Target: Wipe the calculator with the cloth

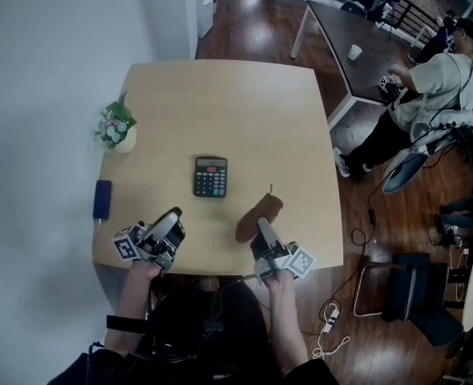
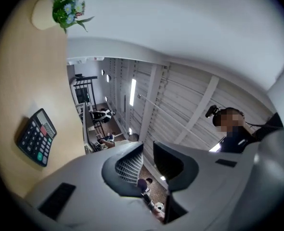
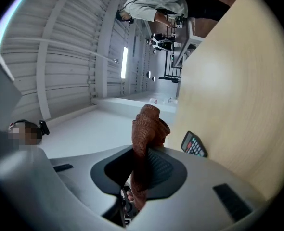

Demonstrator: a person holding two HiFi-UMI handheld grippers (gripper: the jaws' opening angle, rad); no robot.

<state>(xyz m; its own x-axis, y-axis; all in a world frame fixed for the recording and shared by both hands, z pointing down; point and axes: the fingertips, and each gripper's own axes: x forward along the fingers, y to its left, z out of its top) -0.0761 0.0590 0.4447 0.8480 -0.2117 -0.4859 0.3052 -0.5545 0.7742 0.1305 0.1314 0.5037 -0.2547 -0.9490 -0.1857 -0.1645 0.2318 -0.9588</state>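
Light wooden square worktop [image 1: 236, 103]. Small white pot of flowers [image 1: 118, 128] near its left edge, and a dark blue flat rectangular object [image 1: 102, 199] on that edge. Beyond its right side is a dark table [image 1: 341, 34] with a white cup [image 1: 354, 52] and a standing person [image 1: 429, 87].

Lab-like office workspace, open-plan. Shown by: pale wooden table [image 1: 220, 99] and dark second table [image 1: 341, 30] on dark plank flooring [image 1: 244, 22]; second person [image 1: 437, 83], wearing head-mounted gear, busy with equipment at that second table; cables [image 1: 357, 237] and power strip [image 1: 330, 318] trailing loose across the floor beside a black chair [image 1: 401, 285]; ribbed ceiling [image 2: 195, 90] with long strip lights [image 2: 133, 92], as in a hall or industrial unit.
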